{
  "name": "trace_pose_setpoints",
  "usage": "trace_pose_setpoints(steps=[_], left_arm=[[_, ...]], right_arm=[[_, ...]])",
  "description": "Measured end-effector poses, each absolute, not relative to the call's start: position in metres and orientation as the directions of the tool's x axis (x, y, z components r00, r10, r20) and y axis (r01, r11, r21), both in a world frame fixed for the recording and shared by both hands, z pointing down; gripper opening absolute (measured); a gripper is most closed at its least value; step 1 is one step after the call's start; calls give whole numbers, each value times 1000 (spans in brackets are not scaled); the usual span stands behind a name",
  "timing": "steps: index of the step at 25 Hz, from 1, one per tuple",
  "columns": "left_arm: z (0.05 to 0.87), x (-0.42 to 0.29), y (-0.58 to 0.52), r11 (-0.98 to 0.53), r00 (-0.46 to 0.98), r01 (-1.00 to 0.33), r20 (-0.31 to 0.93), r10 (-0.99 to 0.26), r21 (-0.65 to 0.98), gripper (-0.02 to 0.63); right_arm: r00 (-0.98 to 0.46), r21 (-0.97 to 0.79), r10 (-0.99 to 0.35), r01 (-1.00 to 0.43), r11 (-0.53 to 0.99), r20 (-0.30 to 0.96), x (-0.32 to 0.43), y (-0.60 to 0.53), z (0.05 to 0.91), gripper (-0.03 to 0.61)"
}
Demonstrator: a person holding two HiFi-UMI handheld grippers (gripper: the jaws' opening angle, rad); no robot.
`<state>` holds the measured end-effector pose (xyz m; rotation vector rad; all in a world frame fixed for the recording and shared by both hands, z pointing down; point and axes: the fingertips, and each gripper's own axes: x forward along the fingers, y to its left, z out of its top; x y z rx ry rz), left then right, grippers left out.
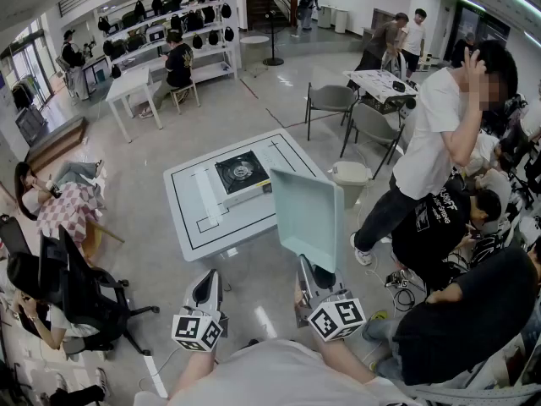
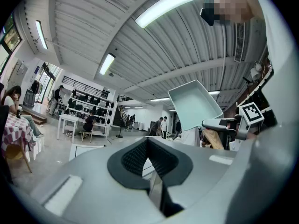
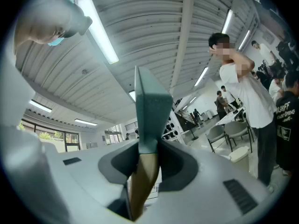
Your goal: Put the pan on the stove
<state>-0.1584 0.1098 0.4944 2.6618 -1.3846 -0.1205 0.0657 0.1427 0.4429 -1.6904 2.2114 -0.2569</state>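
Note:
A pale teal square pan (image 1: 308,214) hangs tilted in the air over the near right corner of the white table (image 1: 194,218). My right gripper (image 1: 309,271) is shut on its wooden handle (image 3: 142,181), and the pan's body (image 3: 149,111) rises edge-on straight ahead of the jaws. The black single-burner stove (image 1: 243,176) sits on the table's middle, beyond and left of the pan, with nothing on it. My left gripper (image 1: 205,290) is held low beside the right one, its pads (image 2: 135,157) together with nothing between them. From there the pan (image 2: 194,104) shows up and to the right.
A white bin (image 1: 350,176) and grey chairs (image 1: 331,100) stand past the table's right side. A person in a white shirt (image 1: 439,134) stands to the right, with others seated low behind. A black office chair (image 1: 76,286) and seated people are at the left.

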Motion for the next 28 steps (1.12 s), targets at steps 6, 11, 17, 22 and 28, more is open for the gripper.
trace_pose_setpoints(steps=[6, 11, 17, 22, 28], left_arm=[[495, -158, 109, -575, 581, -802, -11, -814, 160, 9], [496, -154, 110, -580, 587, -798, -12, -810, 163, 9], [499, -148, 111, -574, 580, -802, -11, -814, 168, 9], [498, -145, 112, -561, 567, -810, -12, -823, 169, 9], [498, -136, 113, -540, 546, -825, -9, -838, 167, 9]], right_arm=[[-237, -322, -958, -905, 279, -164, 61, 142, 442, 123], [-245, -324, -955, -901, 288, -168, 58, 142, 444, 123], [-257, -328, -951, -895, 301, -170, 62, 142, 447, 121], [-266, -337, -946, -887, 315, -183, 69, 142, 443, 121], [-292, -339, -938, -877, 340, -185, 79, 141, 443, 121]])
